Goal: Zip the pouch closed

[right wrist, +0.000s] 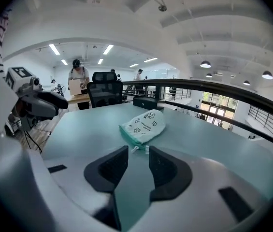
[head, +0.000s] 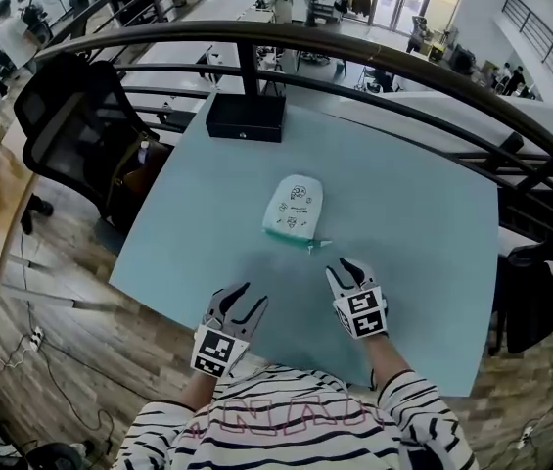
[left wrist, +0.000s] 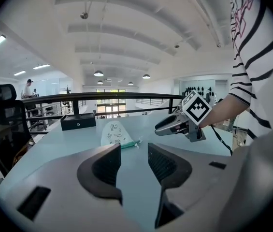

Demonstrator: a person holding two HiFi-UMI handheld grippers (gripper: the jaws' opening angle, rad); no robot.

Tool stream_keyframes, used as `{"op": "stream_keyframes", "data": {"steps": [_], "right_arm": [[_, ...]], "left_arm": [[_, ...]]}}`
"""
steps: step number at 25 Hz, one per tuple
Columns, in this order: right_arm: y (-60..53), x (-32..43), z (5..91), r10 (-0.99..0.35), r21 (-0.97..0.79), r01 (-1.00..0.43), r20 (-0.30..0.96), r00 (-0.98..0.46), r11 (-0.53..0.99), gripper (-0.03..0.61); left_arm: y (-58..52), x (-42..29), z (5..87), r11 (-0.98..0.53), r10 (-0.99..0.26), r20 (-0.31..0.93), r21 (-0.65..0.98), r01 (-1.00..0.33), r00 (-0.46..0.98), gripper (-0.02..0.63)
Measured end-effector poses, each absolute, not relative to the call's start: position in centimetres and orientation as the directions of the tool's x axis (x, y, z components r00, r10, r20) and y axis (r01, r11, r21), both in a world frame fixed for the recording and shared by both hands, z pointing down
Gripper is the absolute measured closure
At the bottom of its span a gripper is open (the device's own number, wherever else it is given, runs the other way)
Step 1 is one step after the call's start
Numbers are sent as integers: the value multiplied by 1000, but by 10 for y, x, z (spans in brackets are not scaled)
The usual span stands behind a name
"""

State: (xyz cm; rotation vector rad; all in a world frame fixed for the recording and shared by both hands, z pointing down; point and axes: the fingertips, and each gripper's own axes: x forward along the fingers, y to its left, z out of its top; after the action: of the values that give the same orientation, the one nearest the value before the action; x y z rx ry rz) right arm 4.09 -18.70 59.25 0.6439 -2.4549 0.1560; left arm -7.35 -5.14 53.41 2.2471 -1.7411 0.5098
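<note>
Your left gripper, right gripper: both released, empty. White pouch lay at 12 o'clock, untouched.

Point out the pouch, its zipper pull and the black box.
pouch (head: 294, 207), head view, middle of its printed face.
zipper pull (right wrist: 136, 149), right gripper view, its white tab.
black box (head: 245, 117), head view, its top.

Black office chair beside wood floor.

Pouch beyond parted left hand-held gripper
</note>
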Motion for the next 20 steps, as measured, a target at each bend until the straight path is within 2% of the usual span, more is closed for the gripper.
{"op": "stream_keyframes", "data": {"steps": [10, 20], "right_arm": [[-242, 23, 637, -348, 36, -399, 565, -748, 916, 440], [-246, -4, 665, -200, 175, -109, 677, -708, 979, 440]], "left_arm": [[-84, -65, 562, -278, -837, 498, -28, -960, 228, 457], [-92, -69, 572, -353, -796, 524, 5, -936, 303, 457]]}}
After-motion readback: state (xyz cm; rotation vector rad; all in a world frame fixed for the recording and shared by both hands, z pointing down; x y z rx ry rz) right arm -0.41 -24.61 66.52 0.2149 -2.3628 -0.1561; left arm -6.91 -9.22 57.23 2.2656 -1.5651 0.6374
